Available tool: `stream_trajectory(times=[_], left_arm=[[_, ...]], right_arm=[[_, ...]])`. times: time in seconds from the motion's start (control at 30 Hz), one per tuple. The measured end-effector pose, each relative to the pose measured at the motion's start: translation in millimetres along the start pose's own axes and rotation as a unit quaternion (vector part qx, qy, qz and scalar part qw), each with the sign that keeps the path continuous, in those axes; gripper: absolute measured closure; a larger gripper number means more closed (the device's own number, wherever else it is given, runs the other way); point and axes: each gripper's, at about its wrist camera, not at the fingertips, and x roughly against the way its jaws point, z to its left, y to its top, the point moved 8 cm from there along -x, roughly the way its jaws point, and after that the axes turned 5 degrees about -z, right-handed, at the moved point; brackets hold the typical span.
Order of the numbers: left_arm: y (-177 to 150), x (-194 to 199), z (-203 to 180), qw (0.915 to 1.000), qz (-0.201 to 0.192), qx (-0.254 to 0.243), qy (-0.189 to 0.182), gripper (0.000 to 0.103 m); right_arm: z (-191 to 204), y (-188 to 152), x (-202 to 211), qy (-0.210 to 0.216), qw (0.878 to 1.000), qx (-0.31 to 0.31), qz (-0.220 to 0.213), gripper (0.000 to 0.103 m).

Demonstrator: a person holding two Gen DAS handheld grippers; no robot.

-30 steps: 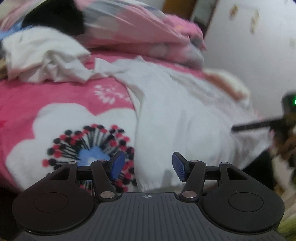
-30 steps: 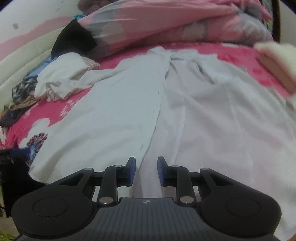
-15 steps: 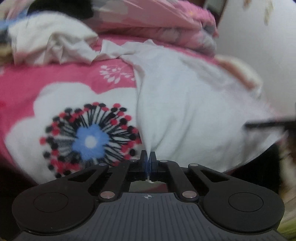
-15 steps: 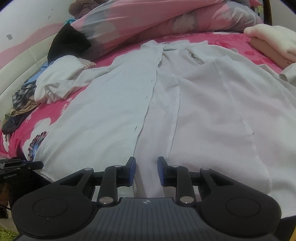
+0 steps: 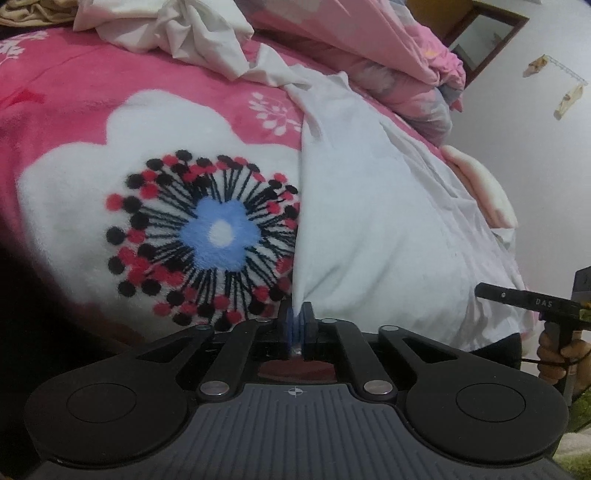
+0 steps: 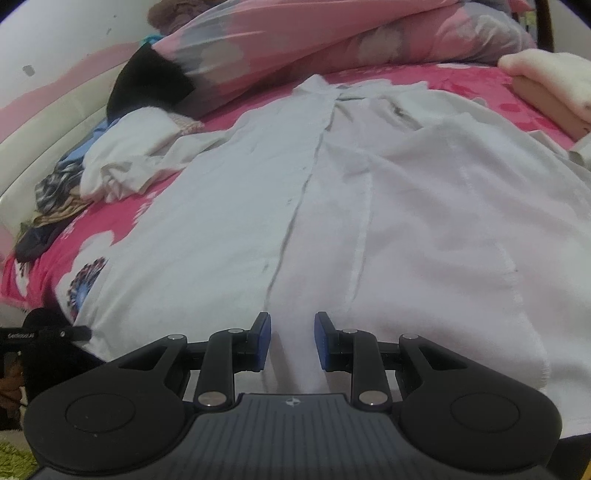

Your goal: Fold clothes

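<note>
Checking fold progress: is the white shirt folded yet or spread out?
Spread out: the white shirt lies flat, open-fronted, across the pink blanket.

A bed fills most of both views, covered by a bright pink fleece blanket (image 5: pixel 74 96) printed with white cloud shapes and a large flower (image 5: pixel 218 236) in blue, black and red, lying just ahead and left of the left hand-held gripper. Far ahead, a rumpled pink, grey and white duvet (image 6: pixel 332 40) is heaped along the back of the bed. To the right in the left view stands a plain white wall (image 5: pixel 546 155) with small pale hooks or ornaments (image 5: pixel 569 99), and a brown-framed opening (image 5: pixel 484 33) beyond. In the right view, a white padded headboard (image 6: pixel 48 133) runs along the left. Green shaggy rug (image 6: pixel 14 458) shows at bottom left. Lighting is dim and even.
</note>
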Motion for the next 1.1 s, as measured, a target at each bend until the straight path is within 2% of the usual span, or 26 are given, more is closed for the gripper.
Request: stream_trajectory(times=[0.03,0.1,0.23,0.37,0.53,0.67,0.77,0.87,1.0,1.1], left_arm=[[0,0,1,1.0,-0.001,0.0,0.0,0.078],[0,-2,0,1.0,0.0,-0.007,0.001,0.07],[0,-6,-1,0.9998,0.003,-0.022,0.004,0.069],[-2,-11,-3,0.999,0.003,-0.045,0.007,0.07],[-4,-14,-1,0.9988,-0.001,-0.049,-0.002,0.07],[-5,-13,3,0.9989,-0.009,-0.04,-0.02,0.07],[-6,-12,6,0.9986,-0.015,-0.034,-0.036,0.071],[-7,-13,10,0.9977,-0.024,-0.031,-0.055,0.072],[-8,-13,17,0.9956,-0.039,-0.027,-0.081,0.077],[-8,-16,26,0.9934,-0.05,0.001,-0.103,0.083]], right_arm=[[2,-1,0,0.003,1.0,0.002,0.002,0.073],[6,-2,-2,0.007,1.0,0.007,0.006,0.07],[10,-1,-7,0.009,1.0,0.013,0.009,0.07],[15,17,-6,0.008,1.0,0.024,-0.013,0.07],[43,74,-22,0.039,0.996,0.061,-0.045,0.07],[88,120,-61,0.077,0.992,0.094,-0.039,0.07],[134,149,-105,0.088,0.983,0.16,-0.024,0.07],[168,167,-156,0.066,0.968,0.241,-0.007,0.07],[182,176,-208,0.03,0.948,0.318,0.006,0.07],[189,181,-244,0.003,0.929,0.369,0.014,0.068]])
